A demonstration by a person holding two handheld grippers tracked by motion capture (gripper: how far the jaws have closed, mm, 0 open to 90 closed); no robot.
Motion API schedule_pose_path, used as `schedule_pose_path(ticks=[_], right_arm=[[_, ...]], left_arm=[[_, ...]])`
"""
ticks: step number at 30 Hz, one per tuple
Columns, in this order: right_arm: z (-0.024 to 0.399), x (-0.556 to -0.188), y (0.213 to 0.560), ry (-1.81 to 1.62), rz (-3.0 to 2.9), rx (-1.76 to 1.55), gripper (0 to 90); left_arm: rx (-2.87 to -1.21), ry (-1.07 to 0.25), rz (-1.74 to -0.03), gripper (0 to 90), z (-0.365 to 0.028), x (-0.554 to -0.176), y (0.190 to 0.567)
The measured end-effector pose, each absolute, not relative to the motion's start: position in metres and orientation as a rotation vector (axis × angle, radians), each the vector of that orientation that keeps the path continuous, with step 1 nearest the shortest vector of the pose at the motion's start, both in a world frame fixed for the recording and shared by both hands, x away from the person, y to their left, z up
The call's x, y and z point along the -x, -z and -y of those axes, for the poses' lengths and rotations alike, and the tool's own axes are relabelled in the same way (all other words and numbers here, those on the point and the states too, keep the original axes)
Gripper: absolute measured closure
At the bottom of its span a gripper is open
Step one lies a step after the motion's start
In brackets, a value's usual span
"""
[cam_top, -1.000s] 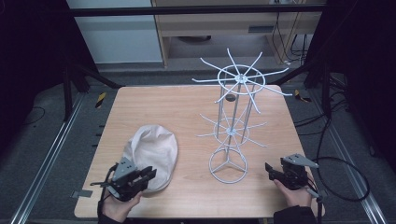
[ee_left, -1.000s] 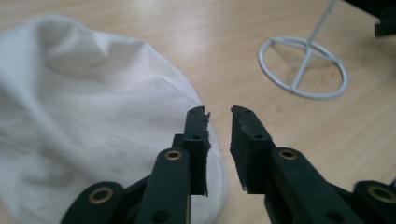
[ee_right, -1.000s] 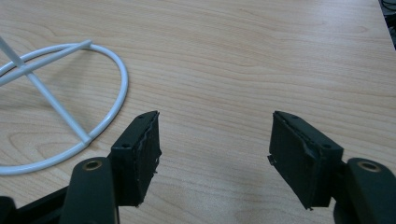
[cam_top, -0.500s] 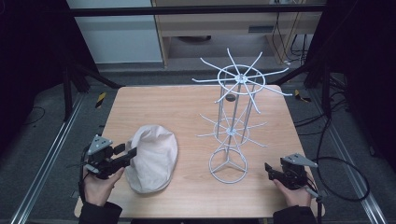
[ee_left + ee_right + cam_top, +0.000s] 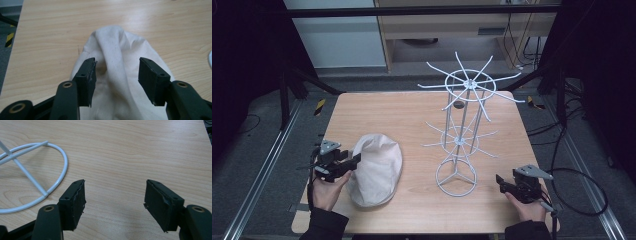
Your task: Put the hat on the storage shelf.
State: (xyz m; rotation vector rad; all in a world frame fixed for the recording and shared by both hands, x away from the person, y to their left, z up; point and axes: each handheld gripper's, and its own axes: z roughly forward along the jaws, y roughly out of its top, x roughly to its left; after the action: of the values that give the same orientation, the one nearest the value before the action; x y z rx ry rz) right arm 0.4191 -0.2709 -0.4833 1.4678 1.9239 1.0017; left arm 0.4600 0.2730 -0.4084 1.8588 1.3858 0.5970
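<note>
A cream cloth cap (image 5: 377,167) lies crumpled on the wooden table (image 5: 387,110), left of centre. My left gripper (image 5: 354,161) sits at the cap's left edge and points at it. In the left gripper view the jaws have just been opening and now stand open (image 5: 116,65). A raised fold of the cap (image 5: 120,55) lies between them, and the pads do not press it. My right gripper (image 5: 501,182) rests near the table's front right, open, with bare wood between its jaws (image 5: 115,187).
A white wire display rack (image 5: 460,140) with two tiers of radiating arms stands right of centre. Its ring base (image 5: 60,157) lies just left of my right gripper. Metal rails and dark floor flank the table, with cabinets behind it.
My left hand moved from the table's front edge under the cap to the cap's left side. Its jaws opened and let go of the cloth. The right hand stayed put.
</note>
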Motion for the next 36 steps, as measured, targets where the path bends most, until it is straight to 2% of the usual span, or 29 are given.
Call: schedule_pose_path(ticks=[9, 13, 14, 17, 22, 36], right_arm=[[0.271, -0.420, 0.484, -0.994, -1.931, -1.462, 33.3], [0.271, -0.420, 0.484, -0.995, -1.933, -1.461, 33.4], [0.271, -0.420, 0.484, -0.995, -1.933, -1.461, 33.4], [0.270, -0.421, 0.484, -0.992, -1.936, -1.460, 33.3], [0.270, -0.420, 0.484, -0.992, -1.935, -1.456, 33.3], [0.270, -0.421, 0.484, -0.990, -1.940, -1.453, 33.5]], left_arm=[[-1.911, -0.562, -1.398, 57.2, -0.267, -0.466, 0.422], [-1.929, -0.549, -1.422, 68.1, -0.264, -0.469, 0.426], [-1.923, -0.547, -1.431, 68.1, -0.265, -0.469, 0.427], [-1.914, -0.519, -1.444, 78.4, -0.266, -0.471, 0.428], [-1.889, -0.502, -1.454, 86.2, -0.267, -0.470, 0.428], [-1.732, -0.496, -1.360, 88.3, -0.280, -0.453, 0.402]])
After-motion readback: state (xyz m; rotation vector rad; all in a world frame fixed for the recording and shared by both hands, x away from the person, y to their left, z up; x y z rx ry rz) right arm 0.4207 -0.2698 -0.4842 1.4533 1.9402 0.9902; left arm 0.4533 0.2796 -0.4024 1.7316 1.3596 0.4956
